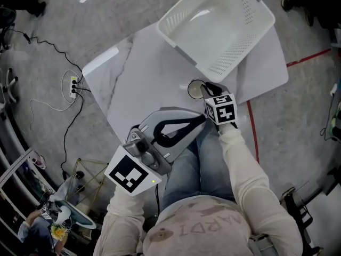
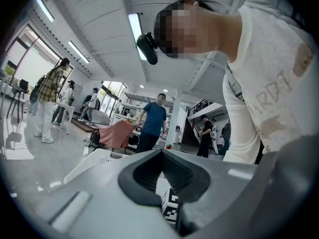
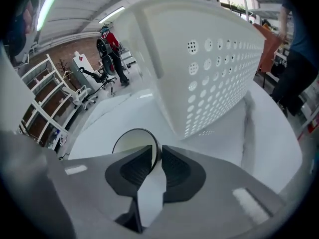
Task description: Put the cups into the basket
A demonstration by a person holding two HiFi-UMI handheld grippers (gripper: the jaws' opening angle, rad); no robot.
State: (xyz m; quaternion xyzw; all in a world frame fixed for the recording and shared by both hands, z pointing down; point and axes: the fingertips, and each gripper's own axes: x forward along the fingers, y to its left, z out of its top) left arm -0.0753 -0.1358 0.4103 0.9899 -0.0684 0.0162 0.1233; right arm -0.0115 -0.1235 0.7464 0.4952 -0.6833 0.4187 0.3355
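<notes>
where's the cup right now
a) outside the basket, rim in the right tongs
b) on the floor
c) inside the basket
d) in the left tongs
A: the right gripper view shows the right tongs closed on the rim of the cup, with the basket beside it and nothing in it.

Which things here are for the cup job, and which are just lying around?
For the job: cup; white basket; right gripper, clamped on the cup's rim.

Just lying about: power strip on the floor; red floor line; left gripper, shut and empty.
</notes>
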